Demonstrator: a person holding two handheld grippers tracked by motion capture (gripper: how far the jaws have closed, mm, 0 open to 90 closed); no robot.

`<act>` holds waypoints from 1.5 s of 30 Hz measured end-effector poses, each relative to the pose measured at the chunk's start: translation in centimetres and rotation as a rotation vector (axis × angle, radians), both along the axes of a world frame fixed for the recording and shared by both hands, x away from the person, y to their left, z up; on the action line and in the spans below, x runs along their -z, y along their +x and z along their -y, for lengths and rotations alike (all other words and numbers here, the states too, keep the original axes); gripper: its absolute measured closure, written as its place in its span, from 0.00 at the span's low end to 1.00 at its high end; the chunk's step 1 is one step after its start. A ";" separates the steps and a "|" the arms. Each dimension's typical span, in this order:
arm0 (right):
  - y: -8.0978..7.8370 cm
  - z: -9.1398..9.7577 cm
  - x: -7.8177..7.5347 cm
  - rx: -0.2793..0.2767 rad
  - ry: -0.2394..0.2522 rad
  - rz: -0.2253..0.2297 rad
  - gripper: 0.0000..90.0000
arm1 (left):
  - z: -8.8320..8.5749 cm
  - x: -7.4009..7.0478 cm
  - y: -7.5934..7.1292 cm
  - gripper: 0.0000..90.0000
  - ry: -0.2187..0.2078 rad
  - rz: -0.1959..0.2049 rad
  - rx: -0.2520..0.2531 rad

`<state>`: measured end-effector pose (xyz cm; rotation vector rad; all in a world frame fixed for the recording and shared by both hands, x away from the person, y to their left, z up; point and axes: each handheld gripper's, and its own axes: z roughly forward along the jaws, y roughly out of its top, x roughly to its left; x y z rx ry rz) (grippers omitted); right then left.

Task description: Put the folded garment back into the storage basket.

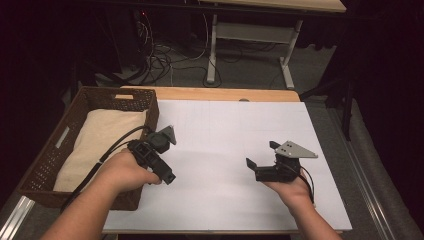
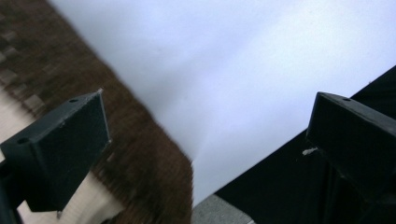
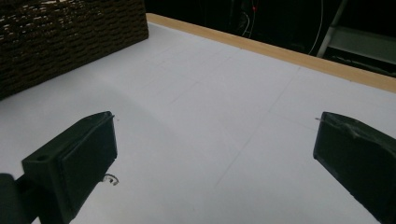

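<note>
My left gripper [image 1: 159, 155] hovers just beside the brown basket [image 1: 55, 155] at the left — jaws spread, empty. My right gripper [image 1: 265, 156] gapes wide over the white tabletop [image 1: 225, 140], empty.

Basket [image 1: 50, 155] at 9 o'clock is showing rough brown weave, cream cloth [image 1: 100, 140] inside; sheet [image 1: 225, 150] is looking matt white, table edge [image 1: 225, 94] wood.

No text, label or number can be read anywhere (not on basket [image 1: 50, 155] or table [image 1: 240, 145]).
</note>
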<state>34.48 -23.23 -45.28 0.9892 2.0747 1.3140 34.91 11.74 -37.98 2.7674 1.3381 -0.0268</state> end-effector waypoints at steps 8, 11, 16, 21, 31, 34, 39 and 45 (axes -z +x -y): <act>-1.8 2.5 1.3 0.027 0.014 -0.011 0.00 | 2.0 2.7 0.2 0.00 -0.055 -0.009 0.038; -2.5 3.4 1.7 0.042 0.022 -0.008 0.00 | 2.7 4.1 0.2 0.00 -0.054 -0.019 0.051; -3.2 4.4 2.8 0.063 0.029 -0.014 0.00 | 3.6 6.1 0.2 0.00 -0.043 -0.022 0.064; -3.7 5.5 3.4 0.080 0.044 -0.010 0.00 | 4.3 8.4 0.0 0.00 -0.042 0.010 0.066; -4.5 6.2 4.0 0.085 0.040 -0.009 0.00 | 4.5 11.4 -1.0 0.00 -0.164 0.127 0.055; -4.6 6.3 4.1 0.090 0.046 -0.009 0.00 | 4.1 11.8 -1.2 0.00 -0.219 0.185 0.036; -4.9 6.5 4.4 0.094 0.052 0.001 0.00 | 3.5 12.4 -2.0 0.00 -0.334 0.280 0.010; -5.0 6.4 4.9 0.093 0.067 -0.001 0.00 | 2.3 12.6 -2.9 0.00 -0.484 0.401 -0.021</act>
